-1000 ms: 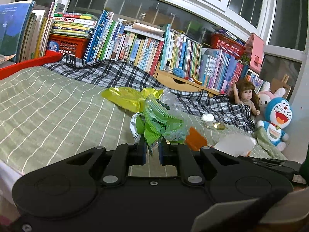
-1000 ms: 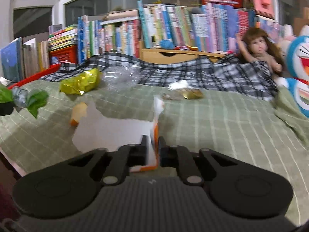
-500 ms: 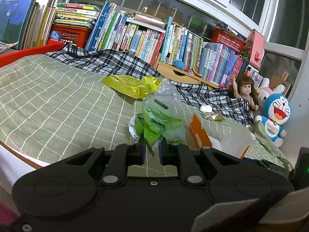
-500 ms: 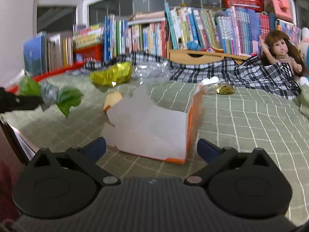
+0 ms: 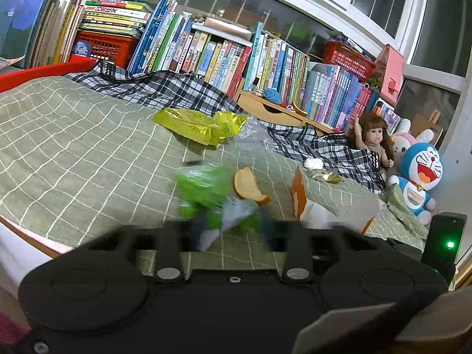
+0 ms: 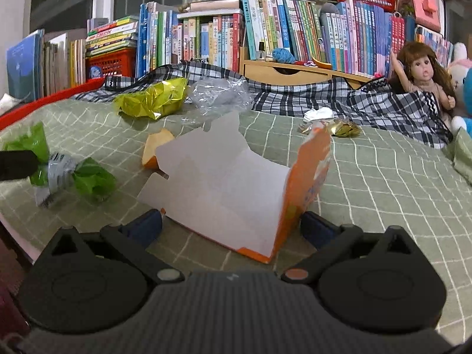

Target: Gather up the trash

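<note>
Two hand-held grippers work at the bed's [image 6: 383,177] near edge. The left hand-held gripper [image 5: 233,230] has just been opening its jaws; the green wrapper [image 5: 206,185] sits blurred between them, and whether the pads still touch it cannot be told. The right hand-held gripper [image 6: 231,227] stands wide open, gripping nothing, with the orange-and-white carton [image 6: 236,188] resting on the bed between its fingers. Farther in lie a yellow foil bag [image 6: 153,100] and an orange peel [image 5: 247,184].
</note>
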Available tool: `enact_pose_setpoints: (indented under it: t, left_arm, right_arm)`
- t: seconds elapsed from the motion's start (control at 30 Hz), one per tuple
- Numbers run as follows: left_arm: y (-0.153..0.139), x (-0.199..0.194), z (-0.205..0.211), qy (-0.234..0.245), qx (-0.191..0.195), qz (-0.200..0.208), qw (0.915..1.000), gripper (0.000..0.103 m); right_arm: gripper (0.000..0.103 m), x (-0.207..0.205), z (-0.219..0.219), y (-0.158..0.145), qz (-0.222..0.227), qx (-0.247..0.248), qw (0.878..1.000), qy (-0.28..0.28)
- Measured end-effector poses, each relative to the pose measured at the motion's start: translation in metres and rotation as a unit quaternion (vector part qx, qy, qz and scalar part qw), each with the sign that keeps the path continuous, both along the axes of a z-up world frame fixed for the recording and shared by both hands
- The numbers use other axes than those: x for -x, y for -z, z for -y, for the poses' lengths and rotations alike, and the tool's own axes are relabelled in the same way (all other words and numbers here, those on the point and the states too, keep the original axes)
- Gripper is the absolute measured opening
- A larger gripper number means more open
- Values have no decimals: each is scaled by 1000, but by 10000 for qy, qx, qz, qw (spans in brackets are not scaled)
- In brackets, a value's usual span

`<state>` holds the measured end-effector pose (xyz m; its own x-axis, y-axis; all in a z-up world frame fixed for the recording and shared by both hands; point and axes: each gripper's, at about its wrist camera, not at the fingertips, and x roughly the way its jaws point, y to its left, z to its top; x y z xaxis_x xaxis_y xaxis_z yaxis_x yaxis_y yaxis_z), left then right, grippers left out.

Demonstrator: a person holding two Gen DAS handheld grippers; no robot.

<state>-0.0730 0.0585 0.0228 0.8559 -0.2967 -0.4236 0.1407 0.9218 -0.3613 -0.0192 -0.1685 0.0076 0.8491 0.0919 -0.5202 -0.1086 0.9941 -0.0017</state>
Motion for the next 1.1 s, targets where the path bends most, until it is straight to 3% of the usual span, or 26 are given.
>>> enact_pose_setpoints:
  t: [0.13,0.23,0.4,0.47,0.57,0.63,0.7,0.77,0.8,0.87,0.9,0.93,1.0,1.03,1.07,1.1]
  left_arm:
    - [9,-12,3,-17,30,-75,10000,72]
    - [19,-29,2,-195,185,-378,9989,75]
    - [24,-43,-2,-464,553,-393,9966,85]
    - [23,-46,-5,-589,550,-342,9962,87]
    - [21,-50,-7,-807,430,-266,9955,88]
    - [20,-51,-11,-880,454,-207,9949,90]
    - [21,-53,-14,-952,506,-234,9939,92]
    - [25,-61,-14,-978,510,-370,9932,92]
    - [27,-65,-14,-978,502,-444,9929,91]
    - [31,-68,-12,-972,443,-378,9936,89]
    - [32,-70,-10,-940,381,-320,9943,82]
    - [33,-72,-8,-887,347,-335,9949,75]
    - [36,-77,-5,-852,356,-451,9947,40]
    - [37,-78,-4,-825,357,-498,9947,34]
    - [37,-80,-2,-768,369,-563,9948,19]
    - [37,-79,0,-717,378,-584,9950,15]
  right_arm:
    - [103,-2,-6,2,49,298,9995,-45]
    - [100,-4,-2,1,-20,138,9999,-81]
    - [77,3,7,-2,87,-34,9999,-95]
    - [53,6,10,-4,147,-46,9999,-56]
    - [36,7,17,-7,163,-165,9997,-28]
    - [31,8,21,-7,176,-224,9996,21]
    - [39,6,24,-6,174,-264,9994,122]
    - [81,3,29,-4,198,-443,9983,319]
    - [88,1,32,-3,180,-600,9974,352]
    - [91,-6,33,-2,-4,-768,9966,292]
    - [91,-10,30,-2,-24,-658,9973,311]
    - [84,-12,27,-2,-45,-532,9981,314]
    - [68,-17,23,-2,-44,-457,9985,310]
    - [53,-18,23,-2,-45,-504,9981,338]
    - [41,-19,25,-4,-57,-577,9975,403]
    - [33,-19,28,-5,-72,-727,9964,436]
